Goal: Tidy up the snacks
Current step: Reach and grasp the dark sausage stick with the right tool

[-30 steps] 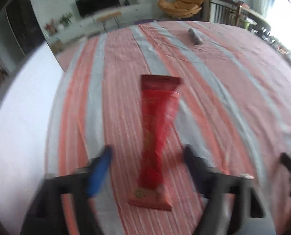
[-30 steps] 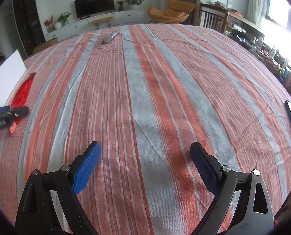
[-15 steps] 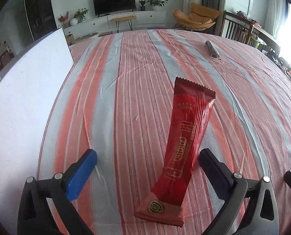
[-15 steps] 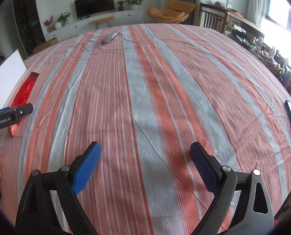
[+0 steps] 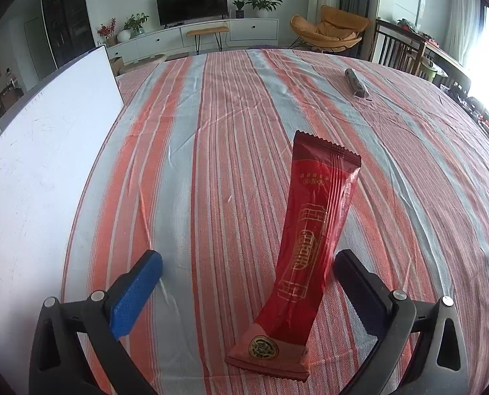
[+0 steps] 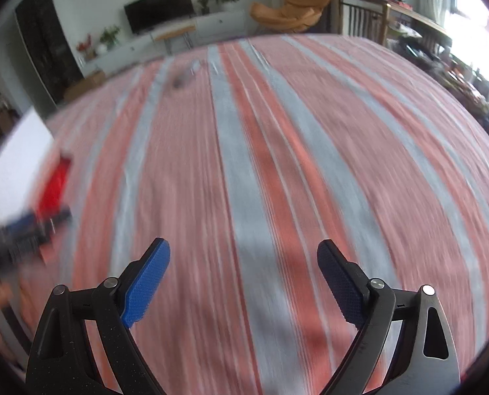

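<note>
Snack: a long red foil packet (image 5: 310, 240) is seen lying flat on the striped cloth (image 5: 231, 151), with gold line art down its length, a gold round seal near the close end, and crimped, saw-toothed ends. The far end is slightly creased.
Snack place: it is set between the fingers of the left gripper (image 5: 247, 283), nearer the right finger; no pad is seen pressing on it.
Left gripper: jaws have just been opening and are spread wide, the packet loose between them.
Right gripper (image 6: 244, 279): fingers are held well apart over bare cloth, nothing between them; the view is blurred.
Second item: a small dark roll (image 5: 356, 82) is seen far off on the cloth; what it is cannot be told.
Edges: a white board (image 5: 46, 171) is found along the cloth's left side, well apart from the packet.
Open room: wide bare cloth is left ahead and to the right of the packet.
</note>
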The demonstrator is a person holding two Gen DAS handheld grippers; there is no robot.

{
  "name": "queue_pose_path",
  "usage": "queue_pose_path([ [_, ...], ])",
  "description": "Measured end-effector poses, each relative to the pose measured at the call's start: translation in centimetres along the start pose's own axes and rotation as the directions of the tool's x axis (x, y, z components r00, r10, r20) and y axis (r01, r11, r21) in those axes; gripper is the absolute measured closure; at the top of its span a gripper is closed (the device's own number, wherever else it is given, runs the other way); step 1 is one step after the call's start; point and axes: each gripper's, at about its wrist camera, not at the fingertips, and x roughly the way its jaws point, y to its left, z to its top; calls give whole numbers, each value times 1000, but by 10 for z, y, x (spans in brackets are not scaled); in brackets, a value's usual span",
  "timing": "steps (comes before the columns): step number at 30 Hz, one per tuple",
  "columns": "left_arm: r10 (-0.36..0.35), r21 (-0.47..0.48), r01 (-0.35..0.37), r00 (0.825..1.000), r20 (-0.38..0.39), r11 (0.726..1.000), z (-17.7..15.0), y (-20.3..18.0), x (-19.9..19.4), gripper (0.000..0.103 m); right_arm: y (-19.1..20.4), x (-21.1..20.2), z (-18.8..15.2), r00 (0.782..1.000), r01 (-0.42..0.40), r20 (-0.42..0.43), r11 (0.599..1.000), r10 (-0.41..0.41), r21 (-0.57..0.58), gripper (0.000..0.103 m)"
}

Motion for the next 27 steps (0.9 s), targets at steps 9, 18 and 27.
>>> queue_pose_path([
  [9, -2, -1, 2, 1000, -1, 1000, 1, 0, 0, 0, 61, 117, 141, 998, -58, -8, 996, 58, -61, 13],
  [18, -2, -1, 2, 1000, -1, 1000, 1, 0, 1, 0, 95, 172, 170, 998, 21, -48, 988, -29, -150, 29],
  [27, -2, 0, 2, 1000, -1, 1000, 1, 0, 1, 0, 35, 109, 139, 996, -65, -62, 998, 66, 8, 83],
])
